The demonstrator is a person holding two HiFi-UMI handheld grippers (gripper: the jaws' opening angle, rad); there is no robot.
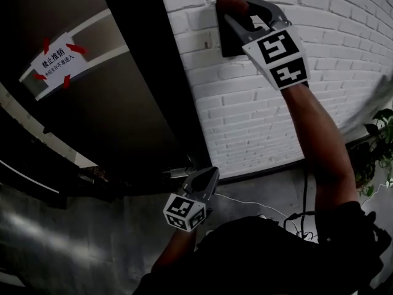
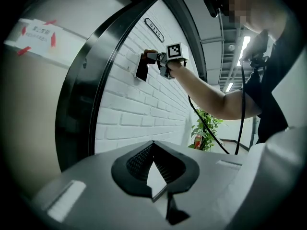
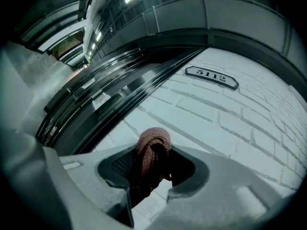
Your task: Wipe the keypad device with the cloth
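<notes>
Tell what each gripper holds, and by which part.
The right gripper holds the cloth, bunched, with a fold sticking out past its tips. The left gripper holds nothing.

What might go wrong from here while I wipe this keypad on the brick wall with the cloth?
1. The cloth is only a small bunch in the right gripper, so a hard jaw tip might scrape the keypad or press a key by accident.
2. Rubbing could tug the cloth loose from the grip, and it would likely drop to the floor.
</notes>
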